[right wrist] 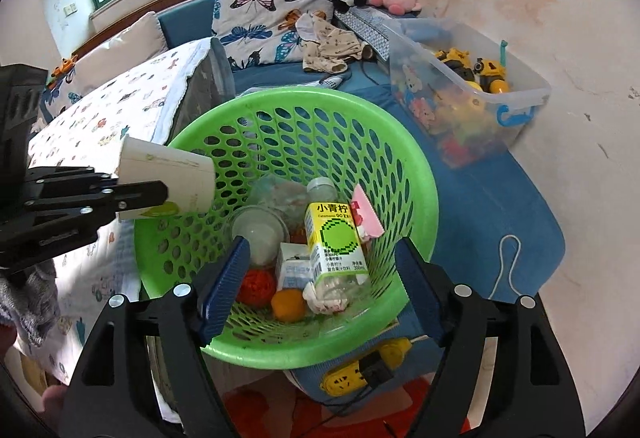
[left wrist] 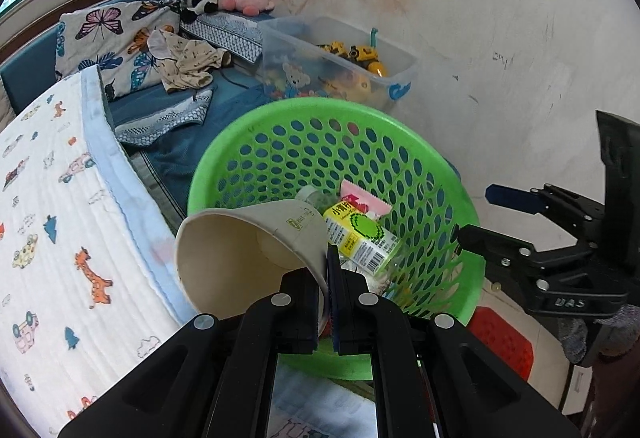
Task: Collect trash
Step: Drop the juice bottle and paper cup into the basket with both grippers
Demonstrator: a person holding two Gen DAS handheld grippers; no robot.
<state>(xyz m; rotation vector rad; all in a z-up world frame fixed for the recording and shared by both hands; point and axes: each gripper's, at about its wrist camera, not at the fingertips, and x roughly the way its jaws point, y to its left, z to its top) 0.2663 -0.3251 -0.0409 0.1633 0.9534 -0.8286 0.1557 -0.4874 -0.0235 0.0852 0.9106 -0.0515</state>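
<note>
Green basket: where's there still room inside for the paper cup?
The green basket is crowded at the bottom: lime bottle, plastic cup, orange ball. Free room lies above them, between the far holed wall and the paper cup pinched by the left claw.

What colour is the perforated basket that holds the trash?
Bright green basket, seen best in the right wrist view.
</note>
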